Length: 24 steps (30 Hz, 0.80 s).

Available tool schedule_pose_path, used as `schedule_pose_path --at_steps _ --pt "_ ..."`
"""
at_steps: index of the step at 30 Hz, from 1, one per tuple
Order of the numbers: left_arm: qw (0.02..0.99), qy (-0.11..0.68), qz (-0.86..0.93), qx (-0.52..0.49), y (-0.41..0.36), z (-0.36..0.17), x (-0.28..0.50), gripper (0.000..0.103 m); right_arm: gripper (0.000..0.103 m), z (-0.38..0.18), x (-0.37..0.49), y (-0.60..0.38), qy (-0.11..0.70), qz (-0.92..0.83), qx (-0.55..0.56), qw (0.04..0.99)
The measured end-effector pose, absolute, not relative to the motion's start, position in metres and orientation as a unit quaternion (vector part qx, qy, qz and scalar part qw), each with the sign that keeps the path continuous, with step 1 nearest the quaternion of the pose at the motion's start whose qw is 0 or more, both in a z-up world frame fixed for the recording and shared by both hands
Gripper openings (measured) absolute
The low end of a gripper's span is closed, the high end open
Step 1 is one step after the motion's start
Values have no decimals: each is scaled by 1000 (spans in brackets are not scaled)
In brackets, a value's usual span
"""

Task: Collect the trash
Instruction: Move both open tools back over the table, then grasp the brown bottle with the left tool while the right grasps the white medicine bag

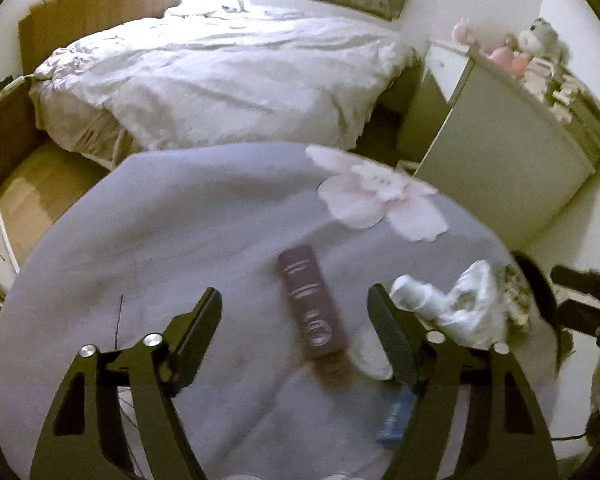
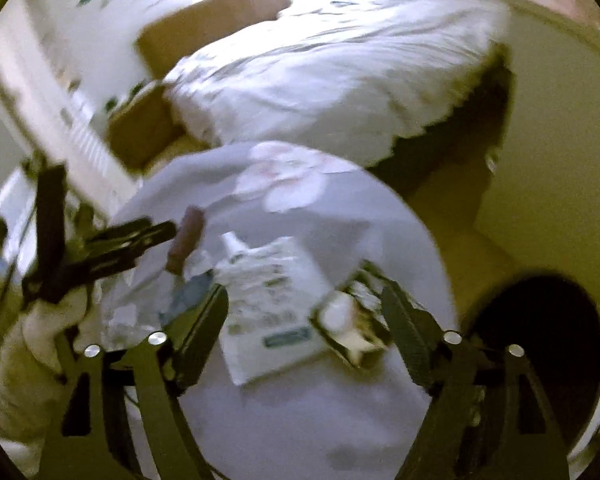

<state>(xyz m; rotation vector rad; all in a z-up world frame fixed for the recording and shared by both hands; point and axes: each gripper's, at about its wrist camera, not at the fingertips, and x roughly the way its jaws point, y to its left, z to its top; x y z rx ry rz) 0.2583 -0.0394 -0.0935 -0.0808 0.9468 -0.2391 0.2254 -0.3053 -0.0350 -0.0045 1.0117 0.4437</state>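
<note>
Grey round rug (image 1: pixel 180 240) carries the trash: a maroon tube (image 1: pixel 312 304) lies between the spread fingers of the released left claw (image 1: pixel 296 316), untouched. A white pouch (image 2: pixel 268 308) lies under the released right claw (image 2: pixel 306 312), whose jaws grip nothing.

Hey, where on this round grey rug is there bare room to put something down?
The left half of the rug is bare, from the edge by the wooden floor across to the brown tube. There is also a free strip between the tube and the pink flower print. The right side is crowded: the white pouch and crumpled wrappers lie close together.
</note>
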Motion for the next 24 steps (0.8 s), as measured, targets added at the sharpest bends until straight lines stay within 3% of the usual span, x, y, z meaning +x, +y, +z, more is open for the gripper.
schedule_pose_path --at_steps 2,5,9,11,12,14,20,24 --pt "879 461 -117 -27 -42 -100 263 70 89 -43 229 -286 483 216 -56 847" --pt "878 463 -118 4 -52 -106 270 62 89 -58 236 -262 486 223 -131 834" --pt "882 458 -111 24 -57 -111 266 53 89 -76 242 -252 504 241 -148 816" --pt "885 453 -103 27 -55 -112 267 43 89 -81 244 -253 508 242 -138 815" --pt "887 451 -100 26 -54 -111 267 40 87 -83 246 -254 514 241 -128 814" --pt "889 448 -94 22 -50 -112 267 25 66 -87 247 -255 524 248 -104 808" --pt "887 450 -105 -13 -36 -110 264 25 49 -75 242 -257 517 249 -76 816" --pt "894 433 -112 -34 -25 -97 248 25 47 -53 235 -262 496 265 -30 826"
